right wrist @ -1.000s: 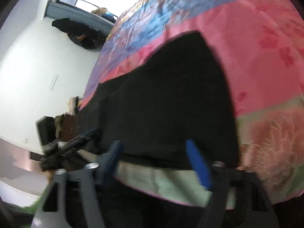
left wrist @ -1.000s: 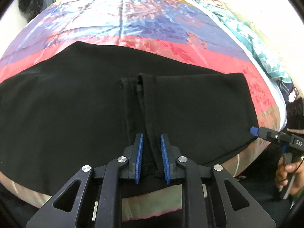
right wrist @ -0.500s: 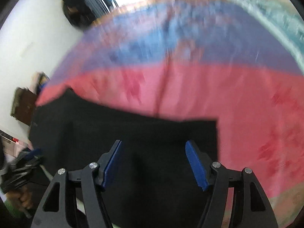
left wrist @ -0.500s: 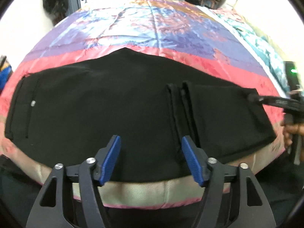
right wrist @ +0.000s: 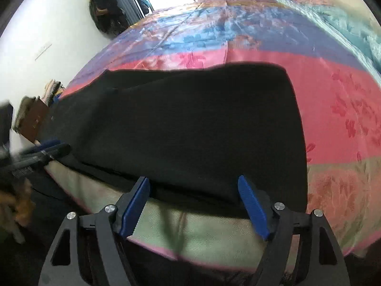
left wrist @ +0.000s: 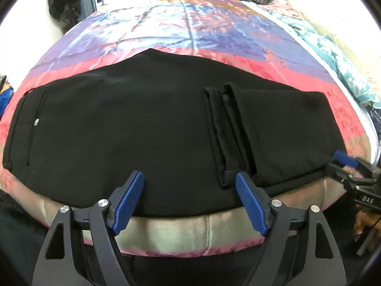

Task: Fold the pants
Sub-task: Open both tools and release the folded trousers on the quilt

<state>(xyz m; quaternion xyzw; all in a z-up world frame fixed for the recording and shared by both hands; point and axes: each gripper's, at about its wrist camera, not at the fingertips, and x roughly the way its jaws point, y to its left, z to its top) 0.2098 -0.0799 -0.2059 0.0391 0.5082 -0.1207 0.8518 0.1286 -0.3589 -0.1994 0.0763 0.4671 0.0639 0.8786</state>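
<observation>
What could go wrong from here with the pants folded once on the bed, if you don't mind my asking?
1. The pants reach the bed's near edge, so a careless pull might drag them off.
2. The folded-over hems lie loose and bunched; the next fold may come out uneven.
3. The left gripper and right gripper have just been opening, jaws wide with nothing pinched, so a regrasp may catch one layer only.

One pair of black pants (left wrist: pixel 133 128), one patterned bedspread (left wrist: pixel 190 33), two grippers, four blue fingers (left wrist: pixel 129 200)
</observation>
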